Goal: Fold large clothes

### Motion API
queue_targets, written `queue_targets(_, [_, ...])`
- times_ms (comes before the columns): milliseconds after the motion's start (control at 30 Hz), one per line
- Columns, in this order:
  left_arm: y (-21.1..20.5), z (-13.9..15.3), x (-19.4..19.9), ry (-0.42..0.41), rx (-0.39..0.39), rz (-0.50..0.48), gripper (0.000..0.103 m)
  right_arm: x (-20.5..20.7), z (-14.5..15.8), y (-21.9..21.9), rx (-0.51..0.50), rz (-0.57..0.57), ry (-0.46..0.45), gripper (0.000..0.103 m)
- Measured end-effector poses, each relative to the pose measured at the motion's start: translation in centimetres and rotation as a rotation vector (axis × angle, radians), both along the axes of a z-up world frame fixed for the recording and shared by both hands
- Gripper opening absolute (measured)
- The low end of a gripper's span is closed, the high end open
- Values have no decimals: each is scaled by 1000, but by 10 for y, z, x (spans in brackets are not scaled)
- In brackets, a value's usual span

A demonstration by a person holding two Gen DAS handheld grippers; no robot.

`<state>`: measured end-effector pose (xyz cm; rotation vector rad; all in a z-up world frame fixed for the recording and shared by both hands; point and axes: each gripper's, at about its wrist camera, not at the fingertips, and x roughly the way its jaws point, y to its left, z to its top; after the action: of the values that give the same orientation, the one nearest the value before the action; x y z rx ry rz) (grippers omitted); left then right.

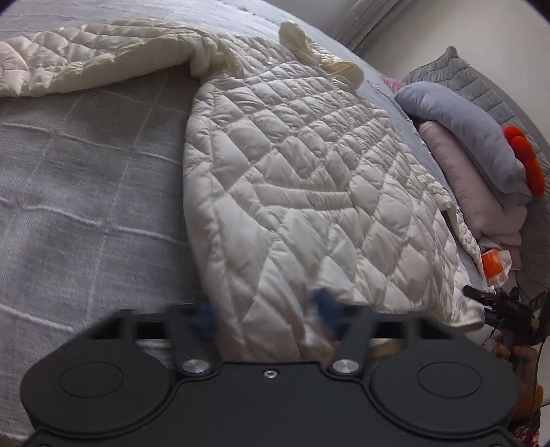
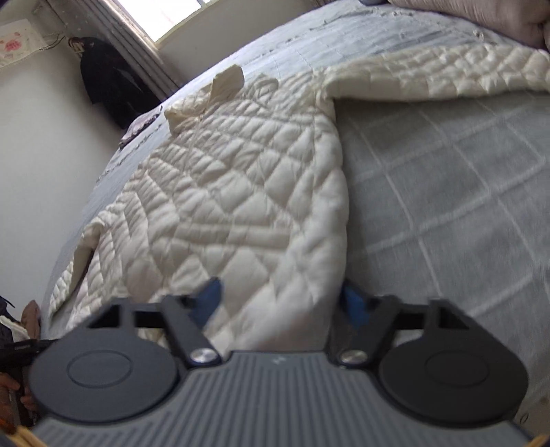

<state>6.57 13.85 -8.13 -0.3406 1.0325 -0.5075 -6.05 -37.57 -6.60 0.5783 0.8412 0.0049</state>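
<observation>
A cream quilted jacket (image 1: 292,165) lies flat on the grey bed cover (image 1: 86,189), one sleeve (image 1: 86,65) stretched out to the left. My left gripper (image 1: 264,313) is at its near hem, blue fingers (image 1: 326,309) on either side of bunched fabric and pressing on it. The right wrist view shows the same jacket (image 2: 223,178), with a sleeve (image 2: 429,75) reaching right. My right gripper (image 2: 282,302) grips the near hem corner in the same way, the fabric pinched between its fingers (image 2: 354,306). The fingertips are blurred in both views.
A pile of folded clothes (image 1: 474,165) with orange pom-poms (image 1: 526,161) and a grey pillow (image 1: 457,72) lie at the bed's right side. The other gripper (image 1: 498,306) and a hand show at the far right. A dark garment (image 2: 106,79) hangs beside a window (image 2: 172,13).
</observation>
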Motion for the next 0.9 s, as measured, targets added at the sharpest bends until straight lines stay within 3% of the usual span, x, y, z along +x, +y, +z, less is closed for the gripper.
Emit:
queue_targets(67, [1, 5, -6, -19, 42, 40, 11, 1, 3, -2, -60, -16, 7, 15])
queue_targets(133, [2, 12, -12, -51, 87, 61, 10, -4, 6, -6, -136, -59, 22, 13])
queue_targets(267, [-3, -3, -16, -36, 161, 7, 15, -1, -2, -1, -166, -58, 69, 15])
queue_targets(333, [-8, 5, -17, -71, 186, -8, 20, 2, 7, 8, -232, -41, 75, 25])
queue_targets(367, [-10, 11, -17, -86, 200, -11, 30, 3, 13, 12, -262, -38, 74, 29])
queue_targets(433, [-11, 23, -16, -138, 249, 13, 52, 5, 28, 13, -334, -38, 41, 56])
queue_targets(500, [-7, 36, -16, -237, 296, 63, 80, 6, 42, 14, -366, -32, -12, 74])
queue_targets(567, [3, 45, -11, -307, 327, 123, 84, 10, 51, 15, -366, -12, -54, 79])
queue_targets(667, [14, 57, 12, -371, 345, 191, 84, 23, 54, 17, -368, 5, -58, 80])
queue_targets(800, [-3, 72, 71, -473, 350, 206, 80, 51, 55, 25, -419, 16, -66, 80])
queue_targets(833, [-10, 74, 88, -485, 362, 210, 74, 59, 55, 26, -436, 18, -78, 80])
queue_targets(867, [-17, 75, 106, -484, 364, 208, 57, 67, 56, 27, -453, 19, -85, 80])
queue_targets(900, [-22, 74, 124, -474, 361, 212, 49, 75, 57, 27, -469, 18, -89, 80])
